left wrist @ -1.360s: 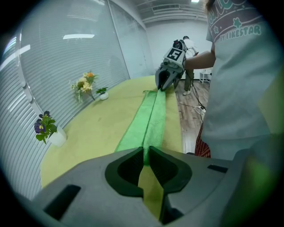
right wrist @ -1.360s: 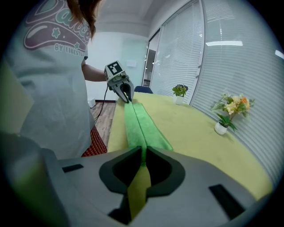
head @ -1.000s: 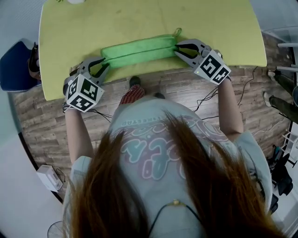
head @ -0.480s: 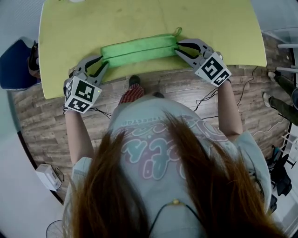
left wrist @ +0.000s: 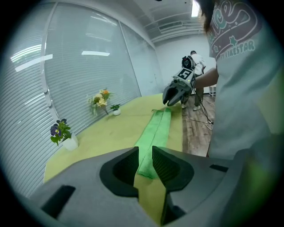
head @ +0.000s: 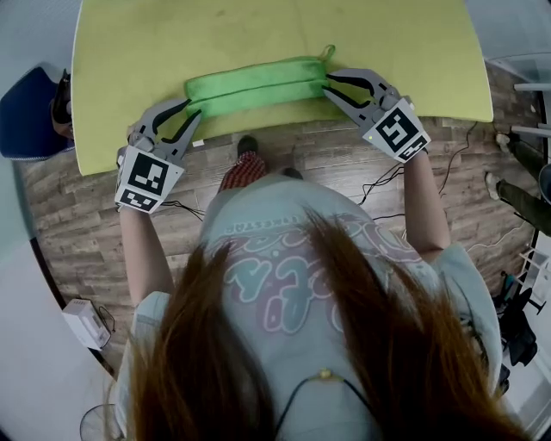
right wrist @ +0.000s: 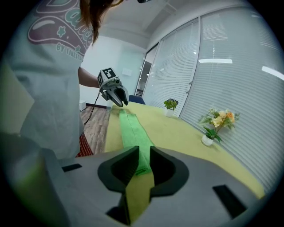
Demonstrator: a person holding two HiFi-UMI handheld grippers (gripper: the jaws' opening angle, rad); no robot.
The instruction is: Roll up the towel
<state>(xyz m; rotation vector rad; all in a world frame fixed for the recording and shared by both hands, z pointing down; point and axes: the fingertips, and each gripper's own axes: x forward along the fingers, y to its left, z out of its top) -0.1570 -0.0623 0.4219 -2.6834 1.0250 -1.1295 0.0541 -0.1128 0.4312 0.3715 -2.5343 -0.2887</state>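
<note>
At twelve o'clock from where I stand, close to the near edge of the yellow-green table top point(head: 258, 26), lies the bright green terry towel point(head: 254, 84). It is drawn into a long narrow band of two soft ridges, with a small hanging loop point(head: 327, 53) at its far right corner. My left gripper point(head: 194, 108) has the ten o'clock end and my right gripper point(head: 327, 84) the two o'clock end. On each, the jaws stand only a narrow slit apart. Each gripper's own view shows green cloth filling that slit between the ribbed pads, with bare table below it, so I read both as pinching the towel's nearer ridge.

What has changed over the last second is small and all on the left. That gripper has lifted a little and rolled at the wrist, so its black-and-white marker cube point(head: 144, 178) now sits further out toward eight o'clock at a different tilt. The right gripper has hardly stirred, and the towel keeps its place and shape.

I take this as the start of the next turn of the roll, begun at one end only. The right should follow with the same lift and twist, or the band may wind askew.
</note>
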